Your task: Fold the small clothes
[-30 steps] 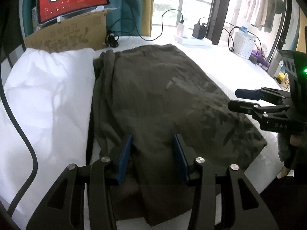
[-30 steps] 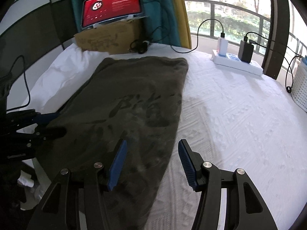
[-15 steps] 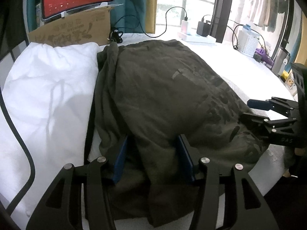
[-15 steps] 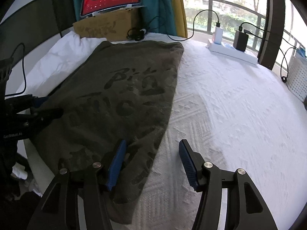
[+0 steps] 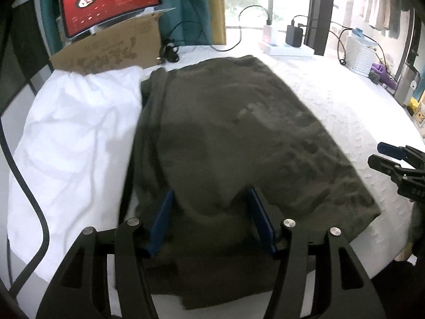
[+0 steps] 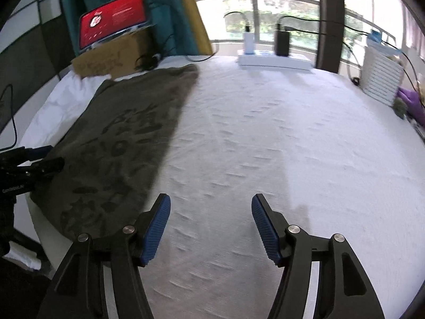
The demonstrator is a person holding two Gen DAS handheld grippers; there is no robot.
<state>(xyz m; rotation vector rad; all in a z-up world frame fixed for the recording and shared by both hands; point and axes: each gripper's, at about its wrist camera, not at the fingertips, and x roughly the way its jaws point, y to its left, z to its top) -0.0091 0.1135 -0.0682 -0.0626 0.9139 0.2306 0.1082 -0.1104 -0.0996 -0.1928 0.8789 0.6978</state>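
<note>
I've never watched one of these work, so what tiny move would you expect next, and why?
Probably the left tongs lift back off the dark shirt. They have just been opening, a hump of cloth sits loosely between them, and the right tongs already hang open over the bare white bedcover, beside the shirt.

A home bedroom: a white-covered bed (image 6: 265, 146) with a pillow (image 5: 79, 133), curtains (image 5: 191, 5) and laundry (image 5: 377, 2) hanging by the balcony window.
</note>
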